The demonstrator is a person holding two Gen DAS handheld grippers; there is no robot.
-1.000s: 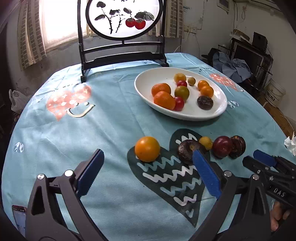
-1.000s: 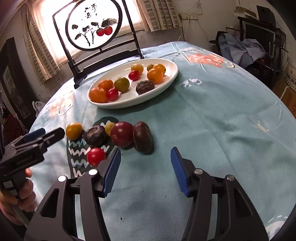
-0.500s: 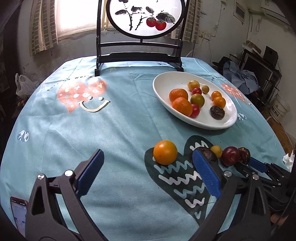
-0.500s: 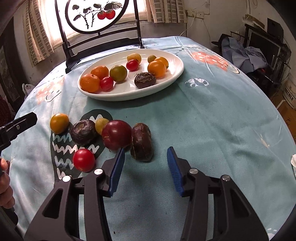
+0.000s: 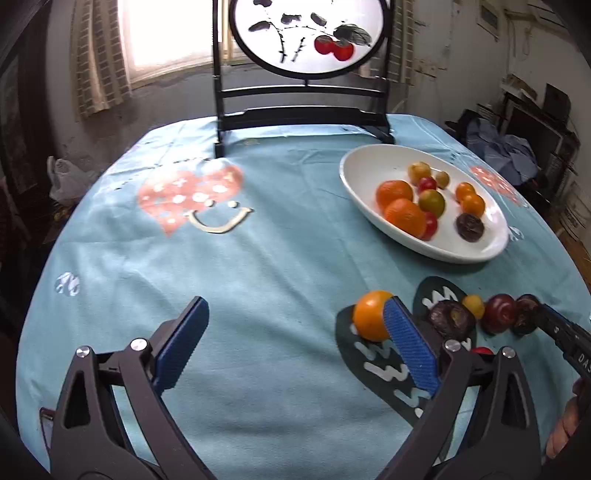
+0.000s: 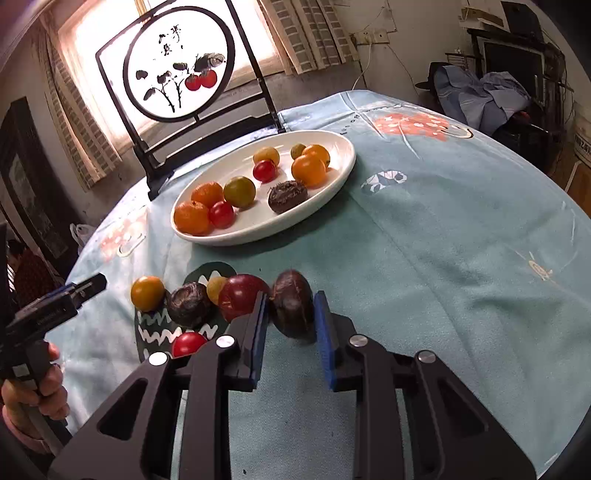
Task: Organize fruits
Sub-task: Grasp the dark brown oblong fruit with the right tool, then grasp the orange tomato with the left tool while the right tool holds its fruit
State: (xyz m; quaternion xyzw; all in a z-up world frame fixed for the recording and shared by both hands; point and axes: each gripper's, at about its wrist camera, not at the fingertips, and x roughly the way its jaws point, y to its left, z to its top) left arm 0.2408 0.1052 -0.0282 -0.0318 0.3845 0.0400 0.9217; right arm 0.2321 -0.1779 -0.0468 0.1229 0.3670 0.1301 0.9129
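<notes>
A white oval plate (image 6: pixel 332 184) (image 5: pixel 362 173) holds several fruits. Loose on the blue cloth lie an orange fruit (image 6: pixel 147 293) (image 5: pixel 371 319), a wrinkled dark fruit (image 6: pixel 188 304) (image 5: pixel 450 324), a small yellow one (image 6: pixel 215 289), a dark red plum (image 6: pixel 242 295) (image 5: pixel 498 314), a cherry tomato (image 6: pixel 188 343) and a dark oblong fruit (image 6: pixel 291 302). My right gripper (image 6: pixel 290 314) has its pads on both sides of the dark oblong fruit, which sits on the cloth; contact is unclear. My left gripper (image 5: pixel 295 328) is open and empty, left of the orange fruit.
A black wooden stand with a round painted screen (image 6: pixel 177 62) (image 5: pixel 306 33) stands at the table's far edge behind the plate. The round table drops off on all sides. Clothes and clutter (image 6: pixel 480 96) lie beyond the right edge.
My right gripper has moved forward and narrowed around the dark oblong fruit. My left gripper has swung left, so the loose fruits now sit at its right.
</notes>
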